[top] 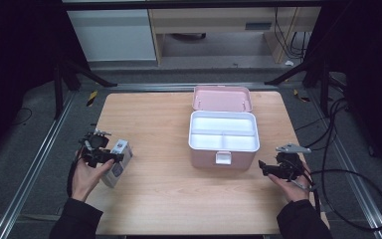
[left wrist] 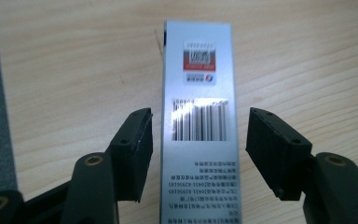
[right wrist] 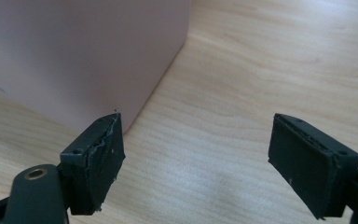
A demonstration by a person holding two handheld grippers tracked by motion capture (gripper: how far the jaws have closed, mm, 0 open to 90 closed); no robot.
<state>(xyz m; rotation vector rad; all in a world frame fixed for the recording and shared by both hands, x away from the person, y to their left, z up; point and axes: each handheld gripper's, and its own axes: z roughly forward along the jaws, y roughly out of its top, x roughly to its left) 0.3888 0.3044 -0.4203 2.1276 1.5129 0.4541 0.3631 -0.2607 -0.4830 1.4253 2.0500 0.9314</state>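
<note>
Left gripper [left wrist: 198, 149] pads astride small silver carton [left wrist: 198, 116], gap each side, not pressing. Carton flat on table [top: 169, 189], left side, well apart from open pink box [top: 223, 142]. Likely light, crushable, glossy; best gripped across long sides mid-length. Right gripper [right wrist: 196, 163] wide, empty.

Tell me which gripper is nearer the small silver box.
Left. The left gripper has its open jaws straddling the silver box; the right gripper sits across the table, beside the pink case.
</note>
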